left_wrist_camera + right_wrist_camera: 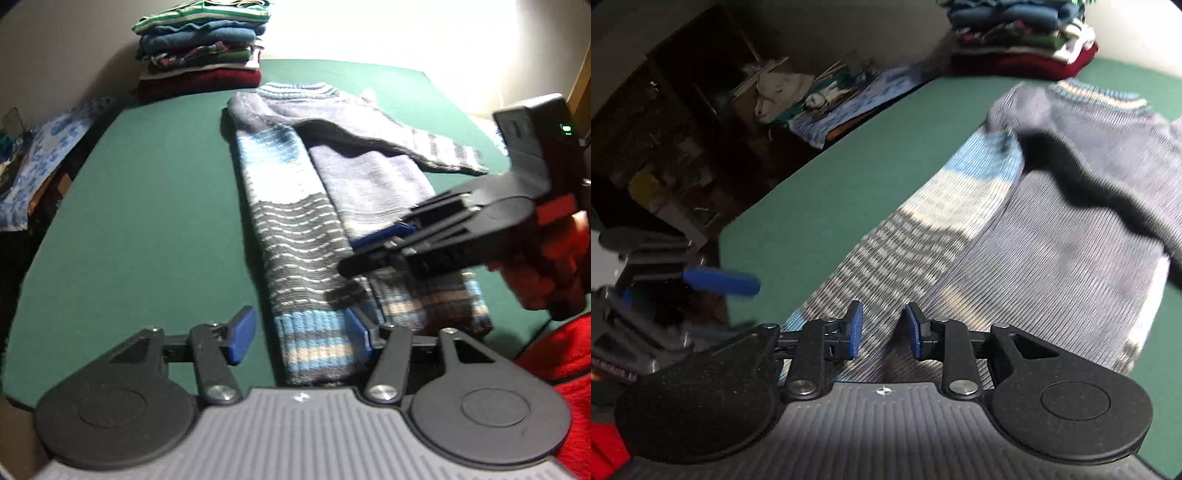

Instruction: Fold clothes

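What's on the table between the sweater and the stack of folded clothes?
Nothing: only bare green table separates the sweater from the stack, seen in the left wrist view.

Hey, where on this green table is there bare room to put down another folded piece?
The widest bare patch of the green table lies left of the striped sweater, in front of the stack of folded clothes. A narrower strip runs behind the sweater's collar. The near right side is crowded: the sweater and the right claw.
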### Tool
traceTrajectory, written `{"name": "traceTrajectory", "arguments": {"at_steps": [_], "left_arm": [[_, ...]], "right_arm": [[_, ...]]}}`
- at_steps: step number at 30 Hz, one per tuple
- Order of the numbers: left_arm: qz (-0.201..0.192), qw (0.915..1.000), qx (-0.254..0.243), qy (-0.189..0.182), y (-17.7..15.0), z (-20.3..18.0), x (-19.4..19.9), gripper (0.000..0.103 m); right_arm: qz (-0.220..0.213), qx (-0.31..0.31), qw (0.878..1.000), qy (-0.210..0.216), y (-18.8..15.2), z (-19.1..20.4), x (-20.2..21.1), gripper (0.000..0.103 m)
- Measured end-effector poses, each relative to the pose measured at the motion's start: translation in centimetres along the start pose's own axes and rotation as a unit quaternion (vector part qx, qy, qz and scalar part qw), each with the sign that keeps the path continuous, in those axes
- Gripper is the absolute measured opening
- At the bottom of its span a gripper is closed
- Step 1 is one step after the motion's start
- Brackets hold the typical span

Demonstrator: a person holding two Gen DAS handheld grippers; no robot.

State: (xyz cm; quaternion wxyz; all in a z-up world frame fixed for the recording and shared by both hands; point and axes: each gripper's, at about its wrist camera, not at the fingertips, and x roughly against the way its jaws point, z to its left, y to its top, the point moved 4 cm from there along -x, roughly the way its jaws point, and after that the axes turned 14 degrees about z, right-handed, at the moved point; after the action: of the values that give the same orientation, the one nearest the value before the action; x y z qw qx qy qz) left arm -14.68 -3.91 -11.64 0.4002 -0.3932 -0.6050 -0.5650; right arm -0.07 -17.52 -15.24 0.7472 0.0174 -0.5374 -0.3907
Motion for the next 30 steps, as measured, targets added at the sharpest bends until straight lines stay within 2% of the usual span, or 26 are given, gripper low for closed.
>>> {"name": "traceTrajectory", "arguments": {"at_steps": [3, 4, 7, 8, 10, 13, 17, 18, 21, 22, 24, 28, 30], "left_arm": [[0.018, 0.9998, 0.006, -0.003, 0.3, -0.3, -1.7, 0.053], [0.026, 0.9996, 0.008, -0.003, 0.3, -0.4, -2.2, 0.047], [0.039, 0.999, 0.022, -0.009, 0.1, -0.4, -3.4, 0.043], [0.038, 0.9985, 0.033, -0.02, 0.1, -0.2, -3.4, 0.033], [0.041, 0.9968, 0.055, -0.041, -0.2, 0.1, -3.2, 0.023], [0.043, 0.9962, 0.06, -0.047, -0.6, -0.3, -2.9, 0.015], [0.045, 0.9965, 0.058, -0.04, -0.9, -0.5, -2.9, 0.018], [0.046, 0.9964, 0.06, -0.038, -0.8, -0.3, -2.8, 0.018], [0.038, 0.9987, 0.034, -0.007, -0.6, -0.6, -1.6, 0.019], [0.031, 0.9992, 0.023, 0.003, -0.5, -0.7, -1.0, 0.02], [0.013, 0.9998, 0.012, 0.011, -0.1, -0.7, 0.1, 0.027], [-0.013, 0.9997, -0.007, 0.019, 1.4, -0.4, 0.9, 0.028], [-0.015, 0.9993, -0.023, 0.025, 2.4, -0.4, 0.2, 0.028]], "right_arm": [[0.004, -0.002, 1.0, 0.004, -0.3, 0.3, -0.3, 0.03], [0.005, -0.001, 1.0, 0.007, -0.3, 0.3, -0.4, 0.027], [0.011, -0.001, 1.0, 0.004, -0.5, 0.3, -0.6, 0.011], [0.009, -0.002, 1.0, 0.003, -0.6, 0.2, -0.5, 0.009], [0.008, -0.004, 1.0, 0.005, -0.7, 0.0, -0.1, 0.007], [0.01, -0.001, 1.0, 0.0, -1.1, -0.2, 0.4, 0.007], [0.014, 0.007, 1.0, -0.004, -1.0, -0.1, 0.3, 0.007], [0.014, 0.008, 1.0, -0.005, -0.9, -0.1, 0.3, 0.011], [-0.018, 0.025, 0.999, -0.021, -0.7, 0.2, 1.6, 0.021], [-0.031, 0.038, 0.999, -0.023, -0.7, 0.5, 2.2, 0.021], [-0.038, 0.067, 0.997, -0.003, -0.6, 1.4, 2.7, 0.021], [-0.004, 0.094, 0.995, 0.028, -1.2, 2.9, 0.9, 0.021], [0.015, 0.096, 0.995, 0.027, -1.6, 3.2, -0.1, 0.021]]}}
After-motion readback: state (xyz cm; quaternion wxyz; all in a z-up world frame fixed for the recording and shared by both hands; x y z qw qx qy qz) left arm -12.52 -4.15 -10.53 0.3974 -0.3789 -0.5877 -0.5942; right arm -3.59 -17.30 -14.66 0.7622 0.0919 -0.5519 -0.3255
